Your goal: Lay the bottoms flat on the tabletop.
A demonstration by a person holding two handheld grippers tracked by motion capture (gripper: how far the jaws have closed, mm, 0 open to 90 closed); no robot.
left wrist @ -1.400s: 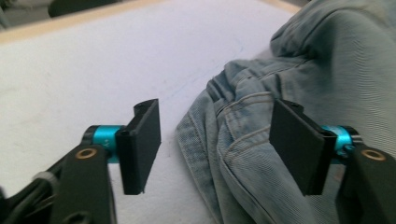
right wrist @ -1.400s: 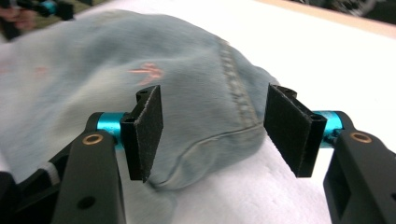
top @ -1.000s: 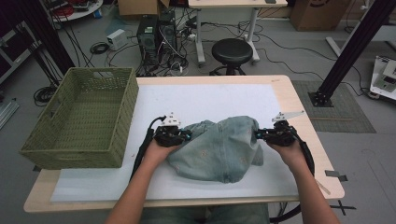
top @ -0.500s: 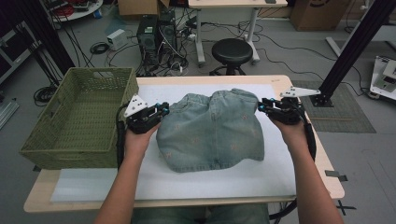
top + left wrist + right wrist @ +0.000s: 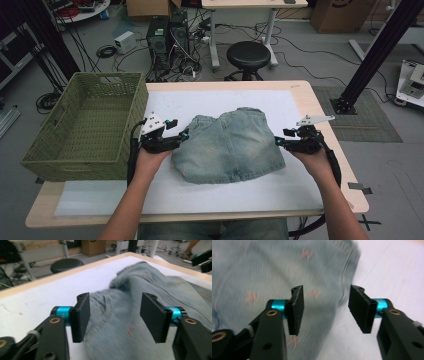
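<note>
Denim shorts (image 5: 229, 145) x1, basket (image 5: 82, 125) x1

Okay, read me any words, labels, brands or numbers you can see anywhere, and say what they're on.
None can be read.
Cardboard box at the high view's top: dark mark, too small to read.
Denim shorts: small orange motifs, no lettering.

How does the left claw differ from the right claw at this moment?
The left claw touches the denim shorts' left edge; the right claw sits just off their right edge. The left claw is beside the green basket; the right is nearer the table's right rim. Both have just been opening, gripping nothing.
</note>
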